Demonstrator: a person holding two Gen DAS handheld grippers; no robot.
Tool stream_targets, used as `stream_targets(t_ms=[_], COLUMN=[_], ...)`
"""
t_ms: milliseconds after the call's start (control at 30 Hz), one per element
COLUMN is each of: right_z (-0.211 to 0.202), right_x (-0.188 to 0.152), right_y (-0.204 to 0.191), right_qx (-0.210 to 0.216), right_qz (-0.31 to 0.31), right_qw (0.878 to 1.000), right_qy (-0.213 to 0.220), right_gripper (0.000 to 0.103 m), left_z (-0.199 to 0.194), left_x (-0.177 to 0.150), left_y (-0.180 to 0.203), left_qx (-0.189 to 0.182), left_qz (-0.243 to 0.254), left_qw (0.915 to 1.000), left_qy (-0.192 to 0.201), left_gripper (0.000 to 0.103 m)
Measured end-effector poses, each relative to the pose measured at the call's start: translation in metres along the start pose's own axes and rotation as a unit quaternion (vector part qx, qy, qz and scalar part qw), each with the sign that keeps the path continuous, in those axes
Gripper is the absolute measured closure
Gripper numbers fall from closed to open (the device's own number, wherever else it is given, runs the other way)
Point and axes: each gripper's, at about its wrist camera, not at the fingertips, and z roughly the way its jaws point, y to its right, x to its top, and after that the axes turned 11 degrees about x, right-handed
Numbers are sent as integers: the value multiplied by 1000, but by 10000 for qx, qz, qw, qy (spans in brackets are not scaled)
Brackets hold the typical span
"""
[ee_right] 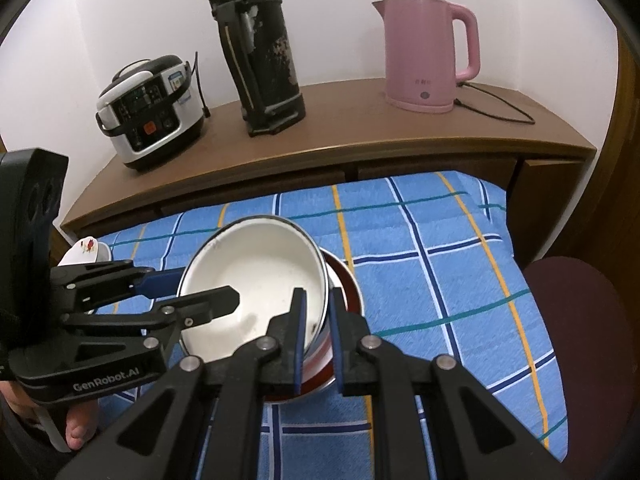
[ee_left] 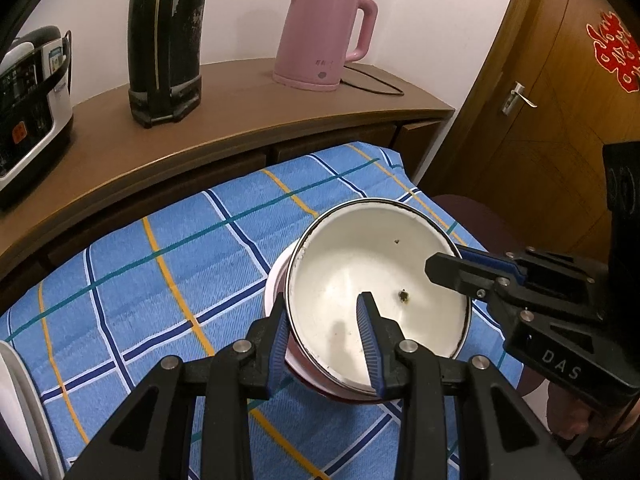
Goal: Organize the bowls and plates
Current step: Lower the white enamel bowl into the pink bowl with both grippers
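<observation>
Both grippers' jaws pinch the white bowl's rim from opposite sides.

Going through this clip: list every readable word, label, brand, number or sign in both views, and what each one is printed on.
"DAS" – on the body of the right gripper, left wrist view.
"GenRobot.AI" – on the body of the left gripper, right wrist view.
Red paper-cut sign on the door: ornate character, not legible.
Pink kettle: small print and round logo, too blurred.
Rice cooker: panel labels and sticker, too small.
</observation>
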Motion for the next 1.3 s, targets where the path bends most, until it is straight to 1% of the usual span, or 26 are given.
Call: stream_targets(t_ms=[200,533,867,1167,1300], right_z=[2,4,3,5,6], right_x=[-1,0,-3,-5,-6], right_y=[2,2,2,7,7], right_qx=[-19,-28,-92,-24,-20], right_qz=[41,27,30,137,158], right_qw=[10000,9999,9999,9998,9998], right_qy=[-53,-96,-106,-109,-81], right_gripper=[90,90,90,90,90], left_z=[3,3,2,6,6], left_x=[-2,-3,-4,-4,-3], left_y=[2,2,8,7,5], left_qx=[-47,-40,73,59,-34], left_qz=[19,34,198,166,85], left_qw=[9999,9999,9998,9998,10000], left_qy=[-87,-86,0,17,13], left_gripper=[67,67,67,67,67])
